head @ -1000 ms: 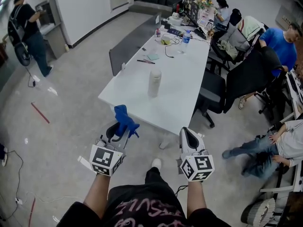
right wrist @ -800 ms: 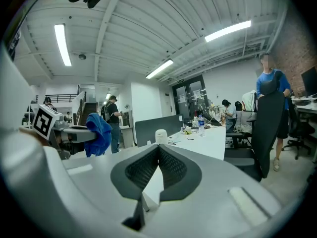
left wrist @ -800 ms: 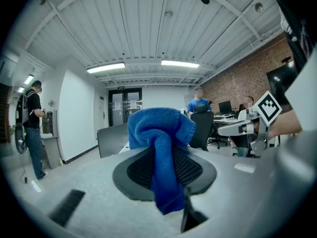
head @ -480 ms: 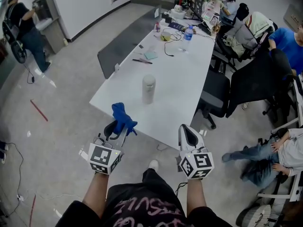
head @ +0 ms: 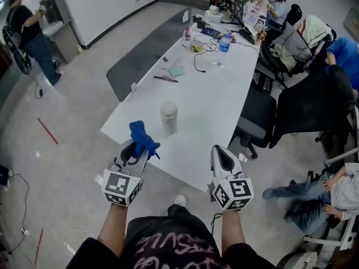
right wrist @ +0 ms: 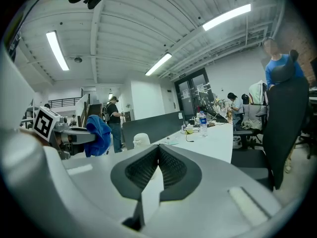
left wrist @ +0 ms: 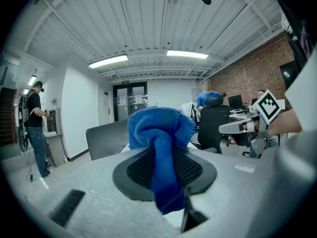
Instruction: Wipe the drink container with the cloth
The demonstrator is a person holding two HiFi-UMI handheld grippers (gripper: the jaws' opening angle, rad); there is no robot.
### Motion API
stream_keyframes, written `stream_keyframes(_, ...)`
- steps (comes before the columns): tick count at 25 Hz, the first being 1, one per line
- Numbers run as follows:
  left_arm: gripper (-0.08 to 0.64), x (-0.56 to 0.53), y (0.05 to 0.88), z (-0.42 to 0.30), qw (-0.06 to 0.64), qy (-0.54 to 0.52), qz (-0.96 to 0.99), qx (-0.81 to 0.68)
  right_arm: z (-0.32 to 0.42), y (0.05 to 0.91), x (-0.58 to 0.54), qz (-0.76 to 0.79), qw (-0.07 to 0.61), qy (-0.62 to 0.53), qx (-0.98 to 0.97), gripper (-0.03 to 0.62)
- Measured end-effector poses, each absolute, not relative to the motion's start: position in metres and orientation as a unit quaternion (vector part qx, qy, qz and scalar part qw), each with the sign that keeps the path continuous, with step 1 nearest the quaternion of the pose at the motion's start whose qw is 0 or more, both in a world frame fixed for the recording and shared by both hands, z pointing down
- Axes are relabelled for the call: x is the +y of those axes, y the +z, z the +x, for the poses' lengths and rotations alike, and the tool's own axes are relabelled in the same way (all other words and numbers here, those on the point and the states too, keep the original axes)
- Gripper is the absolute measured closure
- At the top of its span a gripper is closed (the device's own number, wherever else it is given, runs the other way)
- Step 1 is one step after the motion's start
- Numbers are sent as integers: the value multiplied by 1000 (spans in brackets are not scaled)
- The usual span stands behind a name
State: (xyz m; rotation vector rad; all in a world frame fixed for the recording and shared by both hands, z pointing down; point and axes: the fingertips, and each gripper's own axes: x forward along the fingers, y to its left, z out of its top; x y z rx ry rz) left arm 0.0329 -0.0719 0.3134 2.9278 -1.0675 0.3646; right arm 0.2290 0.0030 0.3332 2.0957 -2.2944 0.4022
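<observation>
One drink container, one cloth, two grippers: the left gripper (head: 138, 151) is clamped on a bunched blue cloth (head: 140, 138), whose folds bulge out above the jaws while a tail hangs down between them in the left gripper view. The right gripper (head: 222, 158) has its jaws pressed together with nothing between them. Each gripper carries one marker cube, two in all, and both are held out side by side just short of the near edge of a long white table (head: 216, 102).

The white drink container (head: 168, 116) stands upright and alone near the table's front end, at about 1 o'clock from the left gripper and 10 o'clock from the right, apart from both and from the cloth.

At the table's far end, toward 12 o'clock, one clear water bottle (head: 224, 42) stands among cables and small clutter. Black office chairs (head: 253, 115) line the table's right side at 2 to 3 o'clock.

Four other people are in view: one standing (head: 25, 29) at 10 o'clock by the wall, one seated (head: 279, 1) at the far end at 1 o'clock, one in blue (head: 345, 52) at 2 o'clock, and one seated (head: 331, 181) at 4 o'clock.
</observation>
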Motion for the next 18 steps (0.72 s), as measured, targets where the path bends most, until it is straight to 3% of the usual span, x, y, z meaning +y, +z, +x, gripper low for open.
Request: stream_keyframes(18, 468, -91, 312, 56, 3, 122, 923, -366, 249, 330, -25, 642, 1, 131, -756, 594)
